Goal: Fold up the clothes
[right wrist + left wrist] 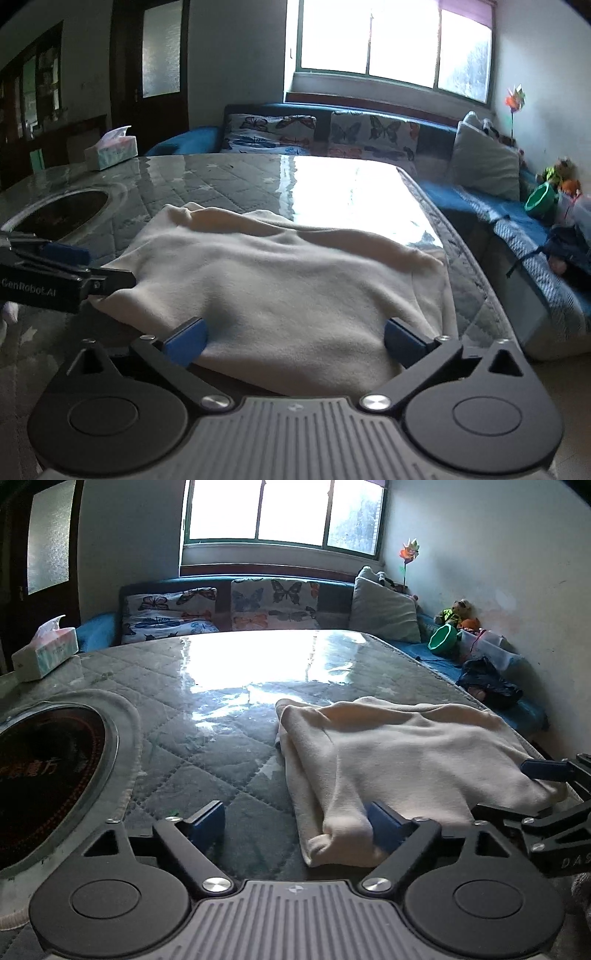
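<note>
A cream garment [399,753] [280,273] lies folded into a rough rectangle on the glass-topped quilted table [207,716] [229,177]. In the left wrist view my left gripper [295,825] stands open at the garment's near left corner. The corner lies loose against the right finger [384,823]. My right gripper [295,339] is open wide, its blue pads on either side of the garment's near edge, and nothing is pinched. Each gripper shows in the other's view: the right gripper [524,794] at the garment's right corner, the left gripper [92,266] at its left edge.
A dark round inset [48,768] [62,210] sits in the table at the left. A tissue box [44,653] [110,147] stands at the far left. Behind the table, a sofa with butterfly cushions [273,602]; a green bowl [443,638] and toys lie to the right. The table's right edge [480,280] is close.
</note>
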Demonstrator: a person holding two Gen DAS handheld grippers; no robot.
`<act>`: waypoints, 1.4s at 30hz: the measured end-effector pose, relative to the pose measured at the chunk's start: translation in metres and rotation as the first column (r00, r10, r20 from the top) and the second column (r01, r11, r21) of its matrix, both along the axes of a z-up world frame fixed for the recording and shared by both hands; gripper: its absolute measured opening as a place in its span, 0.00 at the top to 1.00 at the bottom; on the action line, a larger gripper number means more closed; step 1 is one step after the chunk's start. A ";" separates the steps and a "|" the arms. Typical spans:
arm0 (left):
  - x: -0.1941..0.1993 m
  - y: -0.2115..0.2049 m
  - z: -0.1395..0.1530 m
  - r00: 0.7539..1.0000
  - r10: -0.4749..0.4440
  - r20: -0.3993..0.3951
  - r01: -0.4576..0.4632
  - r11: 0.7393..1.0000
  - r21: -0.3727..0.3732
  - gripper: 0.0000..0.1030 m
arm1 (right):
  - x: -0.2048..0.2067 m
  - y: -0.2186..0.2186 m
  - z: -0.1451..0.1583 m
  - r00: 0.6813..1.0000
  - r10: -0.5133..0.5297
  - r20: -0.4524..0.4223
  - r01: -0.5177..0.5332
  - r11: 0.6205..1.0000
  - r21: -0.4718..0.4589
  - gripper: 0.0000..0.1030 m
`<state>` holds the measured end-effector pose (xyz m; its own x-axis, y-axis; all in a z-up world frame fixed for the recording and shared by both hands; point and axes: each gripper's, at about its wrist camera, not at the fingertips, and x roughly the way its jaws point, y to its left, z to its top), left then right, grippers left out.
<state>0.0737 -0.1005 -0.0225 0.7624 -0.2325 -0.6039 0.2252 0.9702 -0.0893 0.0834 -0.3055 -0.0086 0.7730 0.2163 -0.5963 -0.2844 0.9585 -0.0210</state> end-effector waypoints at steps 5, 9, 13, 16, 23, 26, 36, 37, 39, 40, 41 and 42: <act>0.001 0.005 -0.001 1.000 -0.006 0.003 0.006 1.000 -0.014 0.07 | 0.001 0.000 -0.001 1.000 -0.002 -0.005 0.002 1.000 -0.008 0.00; 0.002 0.008 -0.002 1.000 -0.011 -0.002 0.011 1.000 -0.024 0.00 | 0.003 -0.005 -0.002 1.000 -0.002 -0.019 0.003 1.000 0.016 0.00; 0.002 0.009 -0.002 1.000 -0.008 -0.003 0.007 1.000 -0.024 0.00 | 0.003 -0.005 -0.002 1.000 -0.002 -0.019 0.002 1.000 0.017 0.00; 0.003 0.009 -0.002 1.000 -0.005 -0.005 0.004 1.000 -0.017 0.00 | 0.004 -0.004 -0.001 1.000 -0.001 -0.019 0.001 1.000 0.020 0.00; -0.002 0.006 0.006 0.999 0.014 -0.034 -0.014 1.000 0.023 0.00 | -0.004 0.004 0.002 1.000 -0.015 0.012 0.016 0.999 -0.048 0.00; -0.006 0.003 0.007 0.999 0.013 -0.030 -0.012 0.998 0.055 0.00 | -0.007 0.003 0.003 1.000 -0.026 0.012 0.027 0.999 -0.043 0.00; -0.026 0.000 0.016 0.998 -0.006 -0.065 0.010 0.999 0.049 0.00 | -0.039 0.012 0.022 0.998 -0.051 0.047 0.053 0.998 -0.042 0.00; -0.028 -0.001 0.016 0.998 -0.012 -0.069 0.016 0.999 0.050 0.00 | -0.042 0.014 0.023 0.997 -0.052 0.048 0.054 0.998 -0.037 0.00; -0.032 -0.002 0.018 0.997 -0.022 -0.071 0.025 0.999 0.046 0.00 | -0.047 0.017 0.024 0.997 -0.054 0.052 0.056 0.998 -0.036 0.00; -0.035 -0.002 0.020 0.997 -0.024 -0.069 0.027 0.999 0.042 0.00 | -0.050 0.018 0.025 0.997 -0.055 0.054 0.057 0.998 -0.036 0.00; -0.037 -0.002 0.021 0.997 -0.026 -0.070 0.029 0.999 0.038 0.00 | -0.053 0.020 0.025 0.997 -0.056 0.055 0.058 0.998 -0.035 0.00; -0.039 -0.001 0.022 0.997 -0.028 -0.070 0.031 0.999 0.033 0.00 | -0.055 0.020 0.026 0.997 -0.057 0.055 0.059 0.998 -0.033 0.00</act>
